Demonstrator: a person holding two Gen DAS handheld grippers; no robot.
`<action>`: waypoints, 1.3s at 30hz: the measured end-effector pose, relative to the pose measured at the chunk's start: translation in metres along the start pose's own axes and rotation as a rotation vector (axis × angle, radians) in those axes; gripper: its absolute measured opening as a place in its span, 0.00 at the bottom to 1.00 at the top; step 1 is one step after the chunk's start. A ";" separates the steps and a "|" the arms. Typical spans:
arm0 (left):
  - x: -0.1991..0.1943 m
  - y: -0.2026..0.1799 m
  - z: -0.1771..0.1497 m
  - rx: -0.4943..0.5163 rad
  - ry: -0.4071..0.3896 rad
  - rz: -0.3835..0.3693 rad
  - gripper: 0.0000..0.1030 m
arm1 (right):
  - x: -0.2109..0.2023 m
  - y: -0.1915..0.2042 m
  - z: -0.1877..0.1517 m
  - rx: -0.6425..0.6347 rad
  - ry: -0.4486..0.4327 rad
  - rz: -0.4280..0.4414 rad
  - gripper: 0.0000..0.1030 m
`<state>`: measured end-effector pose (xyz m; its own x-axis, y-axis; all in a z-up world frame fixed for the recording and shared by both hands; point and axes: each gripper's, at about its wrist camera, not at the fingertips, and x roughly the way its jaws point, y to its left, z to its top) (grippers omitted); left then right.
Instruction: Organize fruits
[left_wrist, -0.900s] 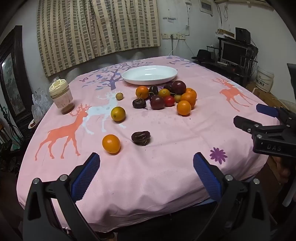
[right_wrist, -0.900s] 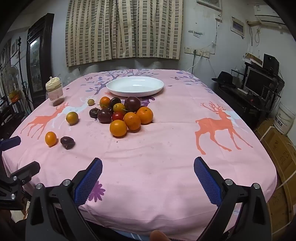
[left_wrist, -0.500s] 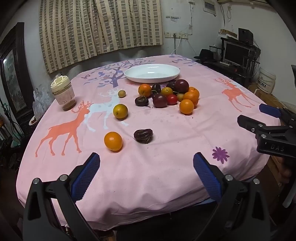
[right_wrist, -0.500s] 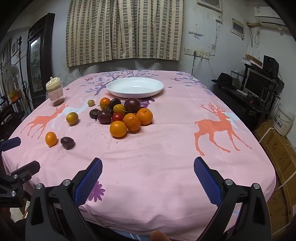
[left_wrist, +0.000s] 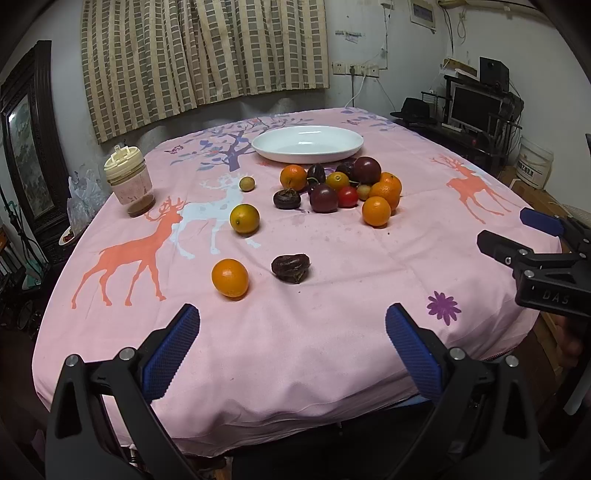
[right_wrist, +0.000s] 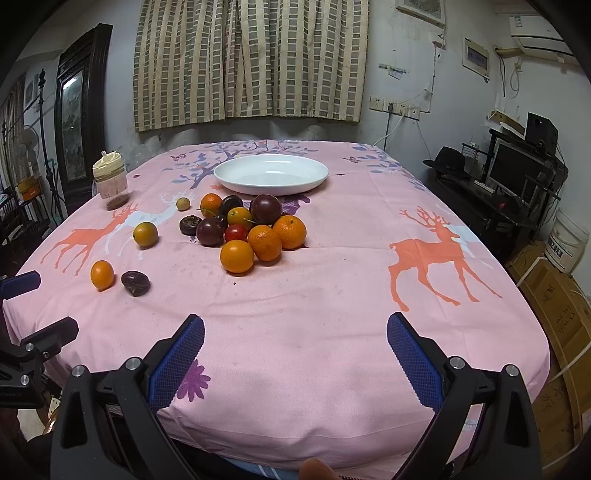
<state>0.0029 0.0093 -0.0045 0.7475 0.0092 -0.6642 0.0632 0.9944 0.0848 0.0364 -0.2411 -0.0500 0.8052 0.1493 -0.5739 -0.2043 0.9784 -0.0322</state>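
Fruits (right_wrist: 255, 230) sit heaped on the pink deer-print tablecloth (right_wrist: 332, 314), and that cloth is the biggest thing we see, covering the whole table. Behind the heap we have the white plate (right_wrist: 271, 173), bare inside, with the pile just beside its near rim. Left of the plate, near the table edge, stands a lidded jar (right_wrist: 110, 181). Down front, our left gripper (left_wrist: 291, 341) hangs over the near edge with jaws spread wide, nothing between them; our right gripper (right_wrist: 295, 345) is likewise released and holding nothing. On to the strays, well apart from the heap: a yellow-orange citrus (left_wrist: 244, 219), an orange (left_wrist: 229, 277) with a dark wrinkled fruit (left_wrist: 291, 267) just beside it, and smallest of all, a pale little round fruit (left_wrist: 246, 183) near the white deer.
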 end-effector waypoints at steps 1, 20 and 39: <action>0.000 0.000 0.000 0.001 0.000 0.000 0.96 | 0.000 0.000 0.000 0.000 -0.001 -0.001 0.96; 0.001 -0.001 -0.004 0.002 0.008 0.003 0.96 | -0.001 0.000 0.001 0.001 0.001 -0.004 0.96; 0.002 -0.002 -0.006 0.004 0.015 0.002 0.96 | 0.001 0.000 0.001 -0.001 0.001 -0.005 0.96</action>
<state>0.0002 0.0082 -0.0105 0.7379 0.0129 -0.6748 0.0645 0.9939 0.0896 0.0373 -0.2414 -0.0498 0.8056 0.1447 -0.5745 -0.2014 0.9789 -0.0359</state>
